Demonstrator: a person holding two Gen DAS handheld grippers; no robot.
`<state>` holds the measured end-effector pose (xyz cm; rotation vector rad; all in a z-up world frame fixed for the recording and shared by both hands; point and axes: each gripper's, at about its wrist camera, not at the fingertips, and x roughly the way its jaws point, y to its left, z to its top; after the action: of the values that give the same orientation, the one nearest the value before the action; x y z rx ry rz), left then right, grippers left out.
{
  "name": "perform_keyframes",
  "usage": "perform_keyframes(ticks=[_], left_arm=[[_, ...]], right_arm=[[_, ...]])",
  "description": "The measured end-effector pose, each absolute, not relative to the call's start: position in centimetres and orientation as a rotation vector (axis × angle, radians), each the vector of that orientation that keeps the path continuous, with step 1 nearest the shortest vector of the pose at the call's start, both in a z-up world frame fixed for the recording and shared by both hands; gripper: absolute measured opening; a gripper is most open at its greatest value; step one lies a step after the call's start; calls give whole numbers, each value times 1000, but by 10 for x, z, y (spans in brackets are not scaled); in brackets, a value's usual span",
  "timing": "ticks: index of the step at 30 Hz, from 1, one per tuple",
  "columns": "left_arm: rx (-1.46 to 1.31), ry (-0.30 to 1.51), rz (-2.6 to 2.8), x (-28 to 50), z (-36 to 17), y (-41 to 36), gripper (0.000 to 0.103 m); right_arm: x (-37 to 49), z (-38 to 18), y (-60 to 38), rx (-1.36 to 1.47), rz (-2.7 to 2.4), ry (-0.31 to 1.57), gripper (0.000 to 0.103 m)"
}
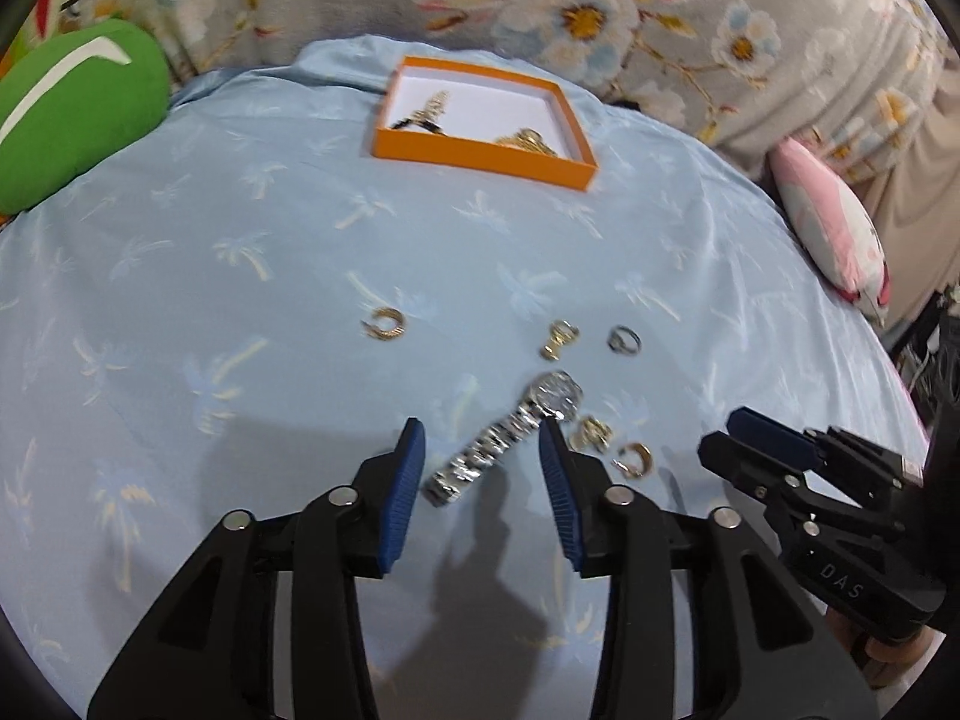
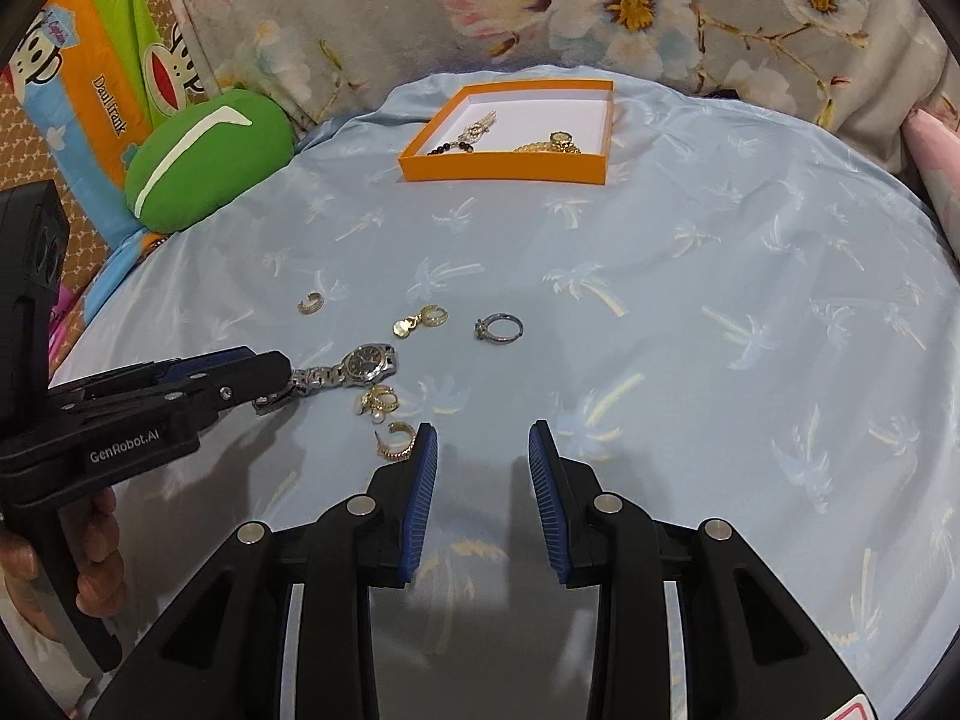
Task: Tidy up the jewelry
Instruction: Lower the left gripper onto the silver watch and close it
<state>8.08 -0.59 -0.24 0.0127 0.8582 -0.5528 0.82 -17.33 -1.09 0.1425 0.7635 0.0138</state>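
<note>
Left wrist view first: a pale blue cloth (image 1: 240, 228) with a palm print covers the surface, with a floral quilt (image 1: 600, 12) bunched along the far edge, a green cushion (image 1: 78, 108) at the far left and a pink pillow (image 1: 834, 228) at the right. An orange box (image 1: 480, 159) sits far back on the cloth and holds a few pieces already. Nearer lie loose pieces: a gold hoop (image 1: 384, 324) alone to the left, a gold earring (image 1: 558, 339), a dark ring (image 1: 624, 339), a pearl cluster (image 1: 591, 433) and a second hoop (image 1: 633, 459). The left gripper (image 1: 483, 468) is open, its blue pads clear of everything. The watch (image 1: 510, 438) lies slantwise between them, strap end nearest, dial just beyond the right pad's tip. The pearl cluster and second hoop crowd just outside that pad. The right gripper (image 1: 738, 438) enters from the right, near the second hoop.

Right wrist view: the same cloth (image 2: 720, 300), quilt (image 2: 600, 0), green cushion (image 2: 204, 162) and box (image 2: 504, 168) show, plus a cartoon-print fabric (image 2: 90, 90) at the far left. The right gripper (image 2: 483, 450) is open over bare cloth, nothing between its pads. The second hoop (image 2: 396, 441) lies just beside its left pad, with the pearl cluster (image 2: 378, 402) beyond. The left gripper (image 2: 264, 378), held by a hand (image 2: 96, 558), reaches in from the left over the strap of the watch (image 2: 354, 369). The dark ring (image 2: 498, 327), gold earring (image 2: 420, 321) and far hoop (image 2: 312, 303) lie farther back.
</note>
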Motion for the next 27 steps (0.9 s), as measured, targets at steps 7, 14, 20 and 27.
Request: perform_keyframes(ticks=[7, 14, 20, 27], left_arm=[[109, 861, -576, 90, -10, -26, 40], [144, 856, -501, 83, -14, -25, 39], [169, 845, -444, 71, -14, -31, 38], [233, 827, -543, 83, -14, -51, 38]], right_arm=[[6, -12, -177, 173, 11, 761, 32], [6, -13, -181, 190, 11, 763, 32], [6, -15, -181, 198, 17, 765, 32], [5, -15, -181, 201, 20, 762, 32]])
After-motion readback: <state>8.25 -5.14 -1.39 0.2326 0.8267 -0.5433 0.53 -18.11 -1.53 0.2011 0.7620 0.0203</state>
